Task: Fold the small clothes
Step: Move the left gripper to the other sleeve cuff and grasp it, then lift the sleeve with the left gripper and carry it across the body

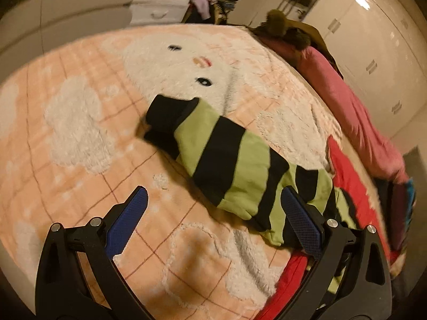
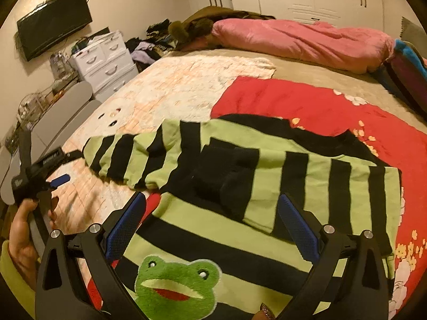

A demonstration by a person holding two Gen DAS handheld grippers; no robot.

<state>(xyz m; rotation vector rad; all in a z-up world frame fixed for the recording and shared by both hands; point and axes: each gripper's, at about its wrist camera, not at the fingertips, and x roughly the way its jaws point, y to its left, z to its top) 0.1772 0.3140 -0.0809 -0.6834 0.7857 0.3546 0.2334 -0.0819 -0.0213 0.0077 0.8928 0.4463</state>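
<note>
Left tongs [image 1: 213, 218]: I see them spread wide, empty, over the sleeve [image 1: 213, 149].
Right tongs [image 2: 212, 220]: mine gape above the striped sweater [image 2: 307, 186] on the bed [image 2: 307, 72].
Writing: none legible.
Patch: frog face [image 2: 174, 285].

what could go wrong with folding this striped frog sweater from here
1. The striped sweater lies across both the red blanket and the fluffy peach blanket; a grab could pinch bedding along with it.
2. One sleeve stretches far out to the side, so it could drag or bunch when folded in.
3. Both the left gripper and right gripper are open, holding nothing, and a sleeve already folded onto the body could slip loose.
</note>
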